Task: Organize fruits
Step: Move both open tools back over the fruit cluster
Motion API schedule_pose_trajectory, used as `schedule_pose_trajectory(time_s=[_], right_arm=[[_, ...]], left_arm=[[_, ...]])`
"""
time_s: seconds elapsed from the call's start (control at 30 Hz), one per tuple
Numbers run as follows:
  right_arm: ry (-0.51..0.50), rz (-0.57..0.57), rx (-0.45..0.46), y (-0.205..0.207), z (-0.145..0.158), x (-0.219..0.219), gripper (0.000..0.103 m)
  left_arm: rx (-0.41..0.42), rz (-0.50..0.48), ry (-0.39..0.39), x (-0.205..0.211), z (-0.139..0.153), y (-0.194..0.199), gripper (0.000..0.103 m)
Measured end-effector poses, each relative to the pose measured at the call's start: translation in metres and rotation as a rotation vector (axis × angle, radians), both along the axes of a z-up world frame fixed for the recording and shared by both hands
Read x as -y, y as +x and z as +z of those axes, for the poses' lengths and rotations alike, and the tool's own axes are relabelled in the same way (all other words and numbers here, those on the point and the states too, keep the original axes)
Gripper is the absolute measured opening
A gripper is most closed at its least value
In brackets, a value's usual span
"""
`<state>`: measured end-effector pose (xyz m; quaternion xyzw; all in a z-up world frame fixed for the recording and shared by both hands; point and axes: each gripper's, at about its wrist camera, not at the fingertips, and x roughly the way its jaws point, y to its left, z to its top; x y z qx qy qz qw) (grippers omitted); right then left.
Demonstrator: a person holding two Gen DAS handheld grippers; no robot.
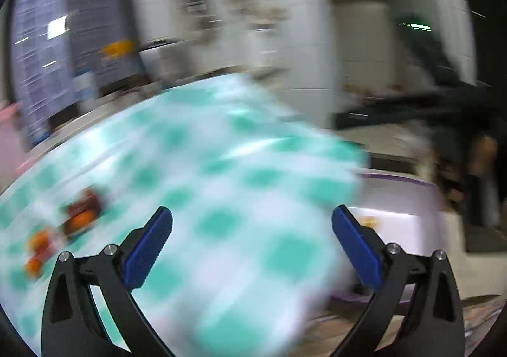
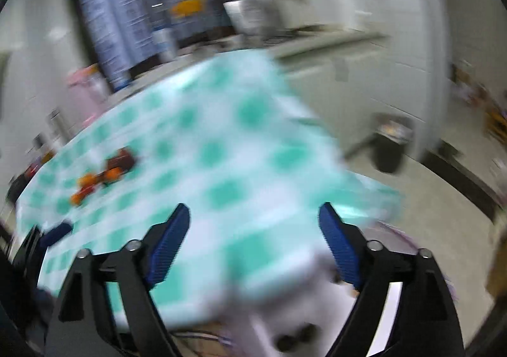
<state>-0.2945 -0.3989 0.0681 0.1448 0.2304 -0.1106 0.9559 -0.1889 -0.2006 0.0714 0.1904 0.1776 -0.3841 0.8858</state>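
Observation:
Both views are heavily motion-blurred. A small cluster of orange and dark red fruits [image 1: 63,227] lies on a table with a green-and-white checked cloth [image 1: 221,182], left of my left gripper [image 1: 252,224]. That gripper is open and empty above the cloth. In the right wrist view the same fruit cluster [image 2: 101,175] lies far left on the cloth [image 2: 221,167]. My right gripper [image 2: 253,220] is open and empty, over the cloth near its right corner. A blue fingertip of the left gripper [image 2: 57,232] shows at the lower left.
A white and purple container [image 1: 399,217] stands beyond the table's right edge. A dark window [image 2: 142,15] and white tiled wall are behind the table. A dark stool [image 2: 389,148] stands on the floor at right.

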Motion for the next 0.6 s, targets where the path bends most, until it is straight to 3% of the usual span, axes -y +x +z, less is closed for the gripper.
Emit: schedule_pose_trajectory(time_s=[0.13, 0.23, 0.37, 0.5, 0.6], right_arm=[[-0.074, 0.193, -0.086, 0.076, -0.009, -0.089, 0.087], [-0.177, 0.280, -0.145, 0.120, -0.021, -0.152, 0.087], [-0.197, 0.372, -0.188, 0.183, -0.034, -0.202, 0.087], [-0.175, 0.378, -0.247, 0.239, -0.047, -0.229, 0.087], [-0.159, 0.376, -0.288, 0.282, -0.057, -0.242, 0.086]], left_arm=[[-0.057, 0.296, 0.004, -0.083, -0.007, 0.074, 0.101], [-0.148, 0.512, -0.019, -0.151, -0.014, 0.125, 0.101], [-0.358, 0.728, -0.173, -0.239, -0.036, 0.169, 0.101], [-0.451, 0.814, -0.305, -0.291, -0.043, 0.180, 0.101], [-0.449, 0.812, -0.332, -0.295, -0.040, 0.173, 0.101]])
